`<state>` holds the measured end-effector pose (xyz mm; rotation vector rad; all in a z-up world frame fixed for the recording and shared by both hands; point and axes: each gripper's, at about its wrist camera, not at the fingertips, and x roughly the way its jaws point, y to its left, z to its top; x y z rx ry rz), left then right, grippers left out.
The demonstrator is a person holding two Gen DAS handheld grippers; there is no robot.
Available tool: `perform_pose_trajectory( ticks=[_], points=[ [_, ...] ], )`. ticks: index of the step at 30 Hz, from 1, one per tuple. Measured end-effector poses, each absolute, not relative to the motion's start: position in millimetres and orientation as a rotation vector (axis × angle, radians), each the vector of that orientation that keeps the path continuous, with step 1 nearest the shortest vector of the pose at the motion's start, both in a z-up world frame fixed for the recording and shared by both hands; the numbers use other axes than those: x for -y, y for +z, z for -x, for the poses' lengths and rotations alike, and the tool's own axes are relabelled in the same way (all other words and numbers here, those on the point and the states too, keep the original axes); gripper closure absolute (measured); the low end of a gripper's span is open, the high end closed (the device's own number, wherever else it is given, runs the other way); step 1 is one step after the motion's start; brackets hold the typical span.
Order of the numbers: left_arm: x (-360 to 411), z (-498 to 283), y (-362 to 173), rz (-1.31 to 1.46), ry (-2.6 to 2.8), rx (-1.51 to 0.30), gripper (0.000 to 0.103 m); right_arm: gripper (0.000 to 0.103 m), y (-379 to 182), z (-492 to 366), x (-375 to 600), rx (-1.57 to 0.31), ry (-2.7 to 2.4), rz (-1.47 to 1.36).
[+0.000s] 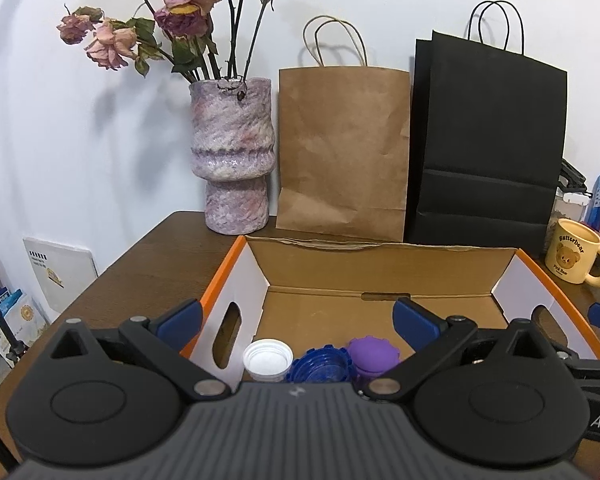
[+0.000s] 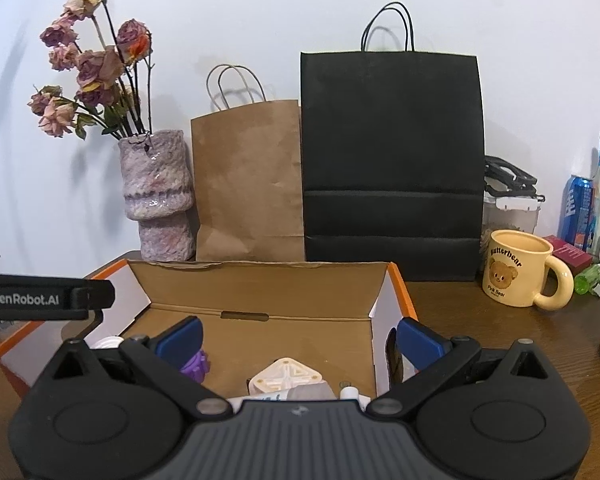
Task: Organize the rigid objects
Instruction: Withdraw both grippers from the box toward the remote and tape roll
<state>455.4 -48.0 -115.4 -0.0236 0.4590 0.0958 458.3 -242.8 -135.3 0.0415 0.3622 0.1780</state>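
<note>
Right now your left gripper [image 1: 296,316] hangs over the near edge of the cardboard box [image 1: 380,264], jaws spread wide and holding nothing. Low in the centre of the left wrist view, three items sit side by side on the box floor just beyond the gripper body: a white cap [image 1: 267,358] at the left, a blue ridged cap [image 1: 320,365] touching it in the middle, and a purple lid [image 1: 373,354] at the right.

Your right gripper [image 2: 298,338] also has its jaws wide apart with nothing between them. In the lower centre of the right wrist view you see a cream plastic piece [image 2: 286,376] on the box floor, with a grey item just right of it that is too hidden to identify. One right-gripper fingertip sits just outside the box's right wall.

Behind the box, along the upper half of both frames, stand a purple vase [image 1: 232,152] of dried roses, a brown paper bag [image 1: 342,152] and a black paper bag [image 1: 488,148]. A yellow bear mug [image 2: 518,268] rests on the table [image 2: 480,320] at the right.
</note>
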Motion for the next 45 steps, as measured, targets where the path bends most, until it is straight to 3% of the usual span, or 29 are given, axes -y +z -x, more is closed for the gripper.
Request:
perform_pose_trajectory(
  ticks=[27, 45],
  points=[
    [21, -355, -107, 0.014, 0.080, -0.410, 0.000, 0.000, -127, -361, 235, -0.339, 0.194, 0.012],
    [-18, -280, -140, -0.016, 0.069, -0.480, 0.000, 0.000, -144, -288, 201, -0.399, 0.248, 0.081]
  ],
)
